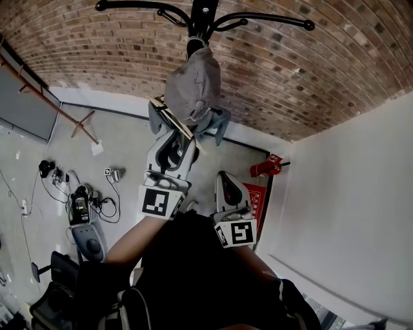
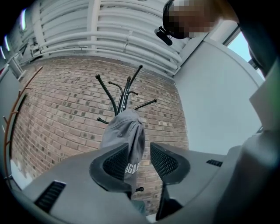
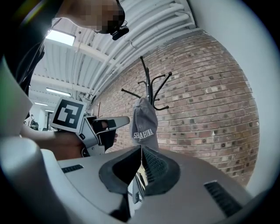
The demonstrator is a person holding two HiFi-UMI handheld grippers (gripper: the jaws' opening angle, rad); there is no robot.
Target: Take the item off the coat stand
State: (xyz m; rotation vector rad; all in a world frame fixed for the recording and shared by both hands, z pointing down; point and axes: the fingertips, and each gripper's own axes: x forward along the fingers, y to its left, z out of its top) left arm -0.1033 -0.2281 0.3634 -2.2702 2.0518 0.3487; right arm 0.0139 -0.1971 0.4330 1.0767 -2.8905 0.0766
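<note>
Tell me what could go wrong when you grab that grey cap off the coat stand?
1. The left hand-held gripper is open, with the cap lined up between its jaws. Closing too early might catch only loose cloth, which could slip.
2. The cap hangs from a hook of the coat stand. Tugging sideways might snag it or rock the stand.

Grey left tongs (image 2: 140, 159) and right tongs (image 3: 141, 162), black ribbed pads (image 2: 164, 161), square-marker cubes (image 1: 160, 202)

Grey cap (image 1: 192, 84) with white lettering, hanging from black coat stand (image 1: 204, 14)
</note>
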